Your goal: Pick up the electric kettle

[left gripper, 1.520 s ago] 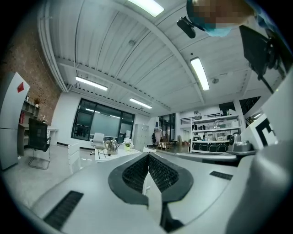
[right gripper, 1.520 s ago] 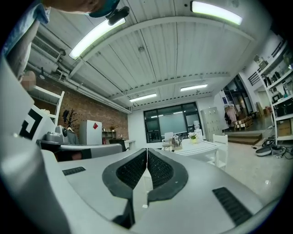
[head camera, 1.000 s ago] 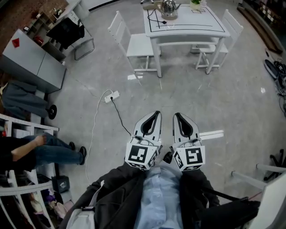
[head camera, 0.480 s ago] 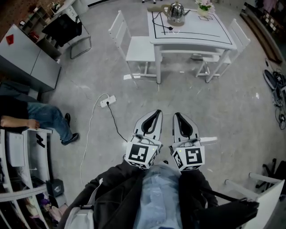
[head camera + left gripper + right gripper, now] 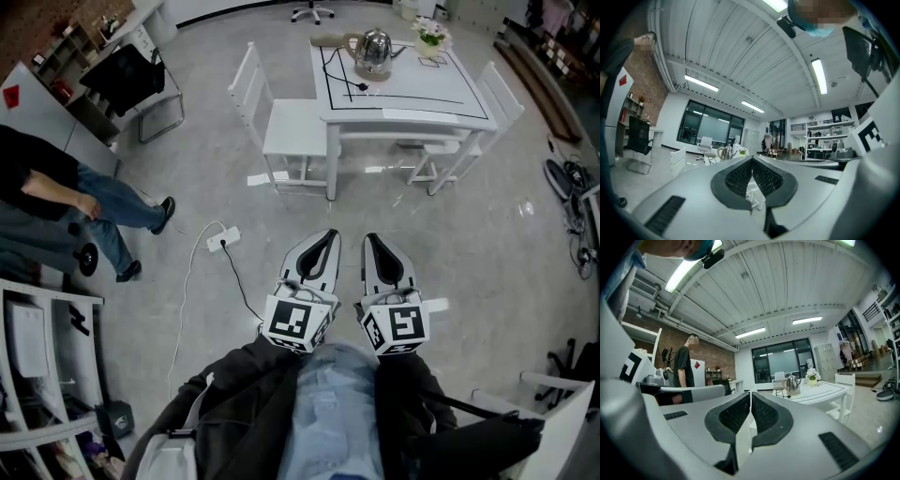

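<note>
Far across the floor, on the back part of the white bench (image 5: 427, 89), stands the electric kettle (image 5: 375, 52), shiny metal, upright, left of the middle. A small pot of flowers (image 5: 431, 36) stands near it on its right, and a black cord (image 5: 330, 52) runs from the kettle over the bench top, which carries black lines.

A white chair (image 5: 281, 127) stands against the left side of the bench and another white chair (image 5: 473, 112) on its right; the near long side faces the person. Between the bench and the person lies open floor (image 5: 469, 234), grey and glossy. A white power strip (image 5: 223, 239) with its cable lies on it, left of the straight way. Another person (image 5: 56, 187) stands well off to the left, near a black chair (image 5: 127, 70) and a grey cabinet (image 5: 23, 98).

Low in the head view, the left hand-held gripper (image 5: 329, 236) and the right hand-held gripper (image 5: 369, 240) lie side by side, both aimed toward the bench and well apart from the kettle. Each has its jaws closed tip to tip with nothing between them.

Beyond the right jaws show a brick wall (image 5: 710, 357), dark windows (image 5: 780, 364) and a white panelled ceiling (image 5: 787, 282) with strip lights.
</note>
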The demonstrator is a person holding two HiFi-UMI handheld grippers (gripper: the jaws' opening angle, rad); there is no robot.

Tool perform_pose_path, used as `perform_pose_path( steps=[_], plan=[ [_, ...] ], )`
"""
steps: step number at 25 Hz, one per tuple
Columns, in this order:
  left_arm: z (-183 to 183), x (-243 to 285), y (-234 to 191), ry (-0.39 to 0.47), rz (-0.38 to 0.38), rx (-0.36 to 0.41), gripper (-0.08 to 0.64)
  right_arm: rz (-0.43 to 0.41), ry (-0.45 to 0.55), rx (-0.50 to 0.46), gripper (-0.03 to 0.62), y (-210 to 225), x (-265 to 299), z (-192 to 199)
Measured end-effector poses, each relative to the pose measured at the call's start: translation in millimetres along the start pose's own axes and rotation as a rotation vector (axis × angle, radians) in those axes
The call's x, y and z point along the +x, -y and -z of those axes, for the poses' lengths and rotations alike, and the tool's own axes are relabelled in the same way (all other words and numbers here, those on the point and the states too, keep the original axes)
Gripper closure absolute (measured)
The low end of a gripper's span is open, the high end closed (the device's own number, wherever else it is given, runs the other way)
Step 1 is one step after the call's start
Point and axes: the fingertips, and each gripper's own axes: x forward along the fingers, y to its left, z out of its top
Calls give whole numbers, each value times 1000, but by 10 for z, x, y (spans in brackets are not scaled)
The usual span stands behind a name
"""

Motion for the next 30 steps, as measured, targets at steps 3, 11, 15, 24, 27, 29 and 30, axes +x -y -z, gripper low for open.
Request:
perform_pose_path(
  steps=[3,11,15,24,27,29,30],
  plan=[
    [63,87,-108,-21,16,-14,552,24,-8,8,574,16,115,33],
    [228,415,-171,-64,42,-40,552,64,-35,6,574,279,344,69],
    [308,659,-243,-88,28,-40,551,68,-50,15,574,465,504,128],
    [323,1468,-326,-110,12,-13,552,32,-42,43,574,1048,1076,41],
    [292,1701,-348,-112,3,-3,552,22,-33,51,574,1224,1235,-13],
    [288,1846,-353,-117,-1,3,551,14,-26,59,574,1334,1327,-41],
    [282,1914,-351,-119,-2,7,552,11,-23,62,574,1387,1368,-57]
  ],
)
